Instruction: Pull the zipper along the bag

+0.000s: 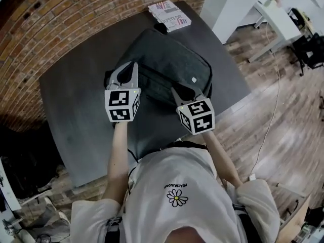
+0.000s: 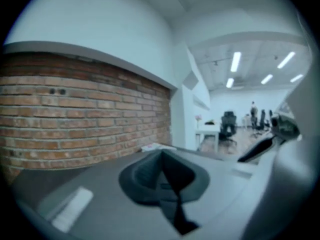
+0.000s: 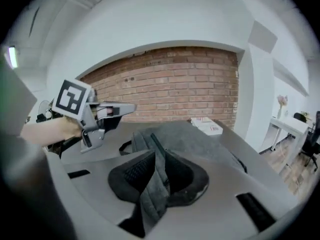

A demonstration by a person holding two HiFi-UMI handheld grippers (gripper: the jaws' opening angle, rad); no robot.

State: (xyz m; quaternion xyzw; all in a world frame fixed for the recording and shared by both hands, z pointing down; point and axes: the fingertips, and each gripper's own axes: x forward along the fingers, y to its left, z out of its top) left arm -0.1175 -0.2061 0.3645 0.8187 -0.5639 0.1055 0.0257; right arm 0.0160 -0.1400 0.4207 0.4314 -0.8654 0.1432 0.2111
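One soft, light bag [image 1: 167,59] lies mid-table [image 1: 76,115]. I judge the fabric will bunch, so pin it beside the zip and draw the pull. I cannot make out the pull.

Left gripper [image 2: 161,156], above the table's near side: clenched, empty.

Right gripper [image 3: 157,156], above the near edge: jaws partly apart, gripping nothing.

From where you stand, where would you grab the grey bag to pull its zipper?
Probably the near long edge of the bag, coming from the person's side and from above. The bag lies flat on the table, so that raised, seamed edge offers a fold to pinch. The zipper line runs there; its pull tab is too small to make out.
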